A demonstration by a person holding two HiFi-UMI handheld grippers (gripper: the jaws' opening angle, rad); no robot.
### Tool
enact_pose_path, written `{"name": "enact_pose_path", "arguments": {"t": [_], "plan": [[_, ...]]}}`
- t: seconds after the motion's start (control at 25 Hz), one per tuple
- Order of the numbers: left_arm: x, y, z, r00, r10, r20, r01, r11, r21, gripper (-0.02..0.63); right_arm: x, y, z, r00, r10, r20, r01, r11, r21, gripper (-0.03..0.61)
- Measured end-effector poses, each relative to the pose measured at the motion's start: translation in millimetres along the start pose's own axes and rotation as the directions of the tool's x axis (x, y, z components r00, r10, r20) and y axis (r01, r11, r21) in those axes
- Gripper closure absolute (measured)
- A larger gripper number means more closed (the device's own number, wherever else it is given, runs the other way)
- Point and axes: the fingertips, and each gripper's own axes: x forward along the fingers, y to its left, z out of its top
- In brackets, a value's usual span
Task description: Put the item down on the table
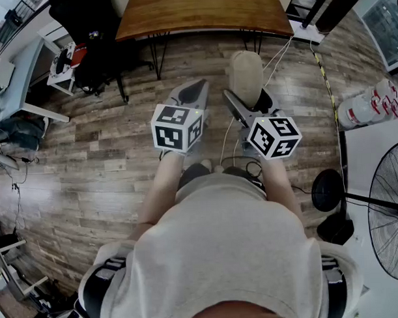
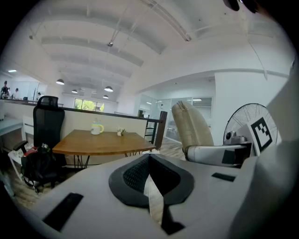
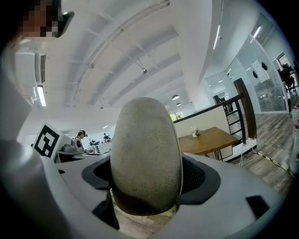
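Beige and matte, with a felt-like surface, the oblong item (image 3: pixel 145 154) sits between the jaws of the right gripper (image 1: pixel 248 98). The jaws stand spread wide, and their dark pads press on its two flanks. Its rounded end sticks out well beyond the fingertips. The head view shows it held in the air above the plank floor (image 1: pixel 88 165), in front of the standing person.

The left gripper (image 1: pixel 195 89) carries nothing. Its jaws are pressed together into a narrow wedge, and its own view shows the pads meeting along a single line.

**Progress.** The wooden table (image 1: pixel 200 15) stands ahead of both grippers, well apart from them, with open floor between. The left gripper view shows a pale mug (image 2: pixel 97 128) and a small object beside it on the tabletop, with bare wood elsewhere. The placement has evidently not begun. What remains, by this reading, is to approach the table, lower the item onto the bare wood and spread the jaws off it.

**Writing.** No brand or word can be read anywhere.
- The marker cubes (image 1: pixel 177 128) on the grippers bear only black-and-white square patterns.
- The white containers (image 1: pixel 373 103) at the right edge of the head view carry red labels too small to read.
- The item shows no print on the faces in view.
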Motion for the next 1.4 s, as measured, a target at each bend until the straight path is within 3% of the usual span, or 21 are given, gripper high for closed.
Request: {"name": "enact_pose_path", "arguments": {"t": [0.16,0.92,1.4], "plan": [[7,4,2,0.999,-0.032,0.002,0.032,0.999,-0.01,0.611,8,-2,-4,1.0,-0.006,-0.006,0.006,1.0,-0.001,0.176],[26,22,4,0.999,-0.047,-0.008,0.047,0.999,-0.008,0.611,36,-11,-5,1.0,-0.013,-0.021,0.013,1.0,0.001,0.176],[26,59,1,0.998,-0.054,-0.015,0.053,0.998,-0.027,0.611,63,-12,-10,0.998,-0.051,-0.045,0.051,0.999,-0.004,0.176]]}}
